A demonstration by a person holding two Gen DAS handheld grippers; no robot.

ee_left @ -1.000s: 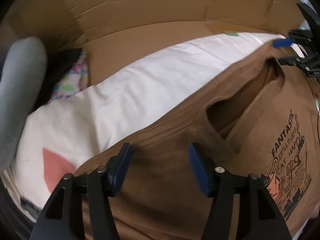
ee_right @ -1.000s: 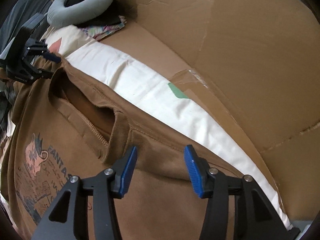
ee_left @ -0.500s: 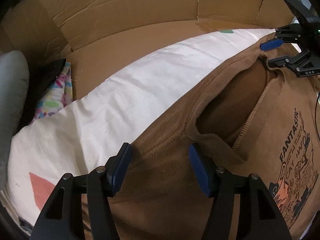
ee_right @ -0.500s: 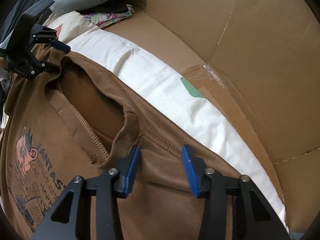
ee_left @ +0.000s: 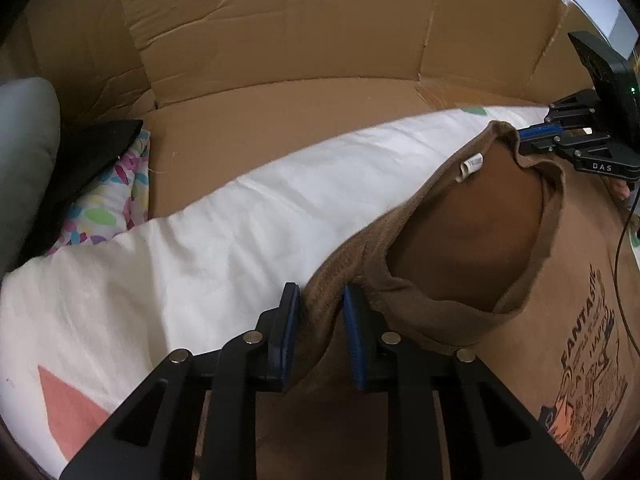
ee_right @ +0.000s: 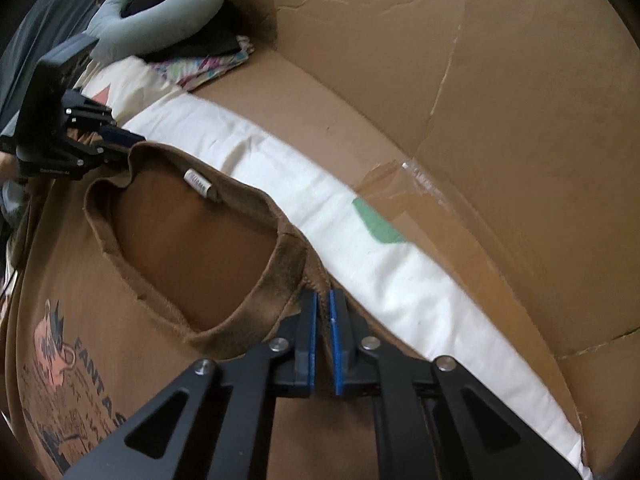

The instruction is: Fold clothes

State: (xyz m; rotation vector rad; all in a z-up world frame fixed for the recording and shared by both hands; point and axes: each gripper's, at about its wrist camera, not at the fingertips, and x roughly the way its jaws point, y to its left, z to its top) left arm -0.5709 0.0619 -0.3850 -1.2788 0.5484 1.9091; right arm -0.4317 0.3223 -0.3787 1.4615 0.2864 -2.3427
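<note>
A brown T-shirt point(ee_left: 580, 240) with a cat print lies front up on a white cloth point(ee_left: 240, 232), its neck opening gaping and a white label point(ee_left: 472, 164) showing inside the collar. My left gripper point(ee_left: 320, 300) is closing on a bunched ridge of shoulder fabric just left of the collar, and the pads press on it. In the right wrist view the same T-shirt point(ee_right: 180, 240) fills the lower left. My right gripper point(ee_right: 323, 300) is shut on a thin pinch of the other shoulder, beside the collar. Each gripper also shows at the far collar end in the other view: right gripper point(ee_left: 536, 136), left gripper point(ee_right: 120, 140).
Cardboard walls point(ee_left: 320, 40) rise close behind the white cloth point(ee_right: 360, 240) and wrap round the right side point(ee_right: 520, 120). A grey neck pillow point(ee_right: 160, 8), a black item point(ee_left: 92, 148) and a colourful patterned cloth point(ee_left: 108, 208) lie at the far left.
Both grippers came down onto the shoulders beside the collar and closed, each pinching up brown fabric. The neck opening now gapes wider and the label shows.
</note>
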